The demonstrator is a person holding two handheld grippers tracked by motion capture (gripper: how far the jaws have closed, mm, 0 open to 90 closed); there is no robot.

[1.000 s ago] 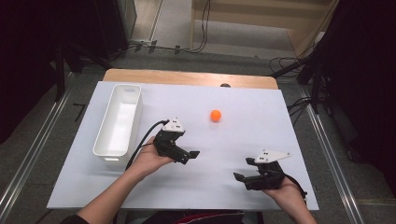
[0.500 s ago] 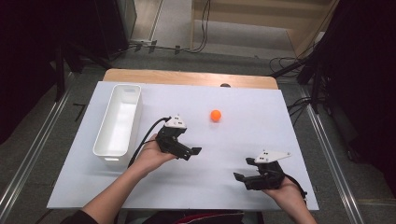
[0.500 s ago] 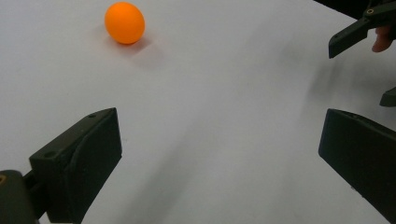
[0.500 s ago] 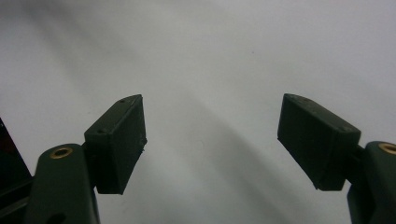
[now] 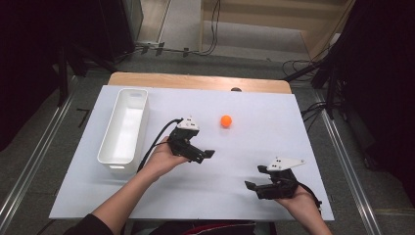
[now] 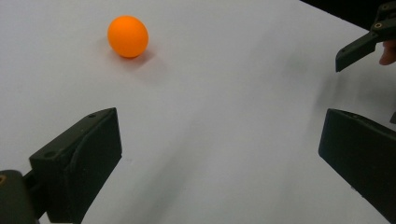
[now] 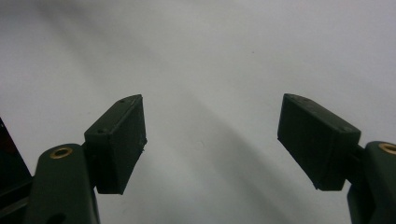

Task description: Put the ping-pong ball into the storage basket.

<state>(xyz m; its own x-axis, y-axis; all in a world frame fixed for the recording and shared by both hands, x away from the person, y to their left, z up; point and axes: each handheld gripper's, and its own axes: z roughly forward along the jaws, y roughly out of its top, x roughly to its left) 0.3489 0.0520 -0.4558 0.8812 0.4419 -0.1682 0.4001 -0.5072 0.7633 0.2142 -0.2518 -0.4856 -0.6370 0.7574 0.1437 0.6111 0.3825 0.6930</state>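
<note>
White sheeting covers the tabletop, with a strip of bare wood showing along its far edge at the top of the high view; around it lie grey floor, metal rails at left and right, dark curtains, and loose cables in the upper middle and upper right of the frame. A long white plastic bin lies at the left of the tabletop, its long axis running from near to far. The orange ball sits just above the centre of the high view; being round, it points no way and has no long axis. The left hand-held gripper, held in the person's left hand, sits left of centre with its jaws wide apart, and the ball lies near it, up and to the right of its tips, untouched; in the left gripper view the ball rests in the upper left, beyond the jaws and off to the left of the gap. The right hand-held gripper, at the lower right, has its jaws spread over bare tabletop, well apart from the ball.
</note>
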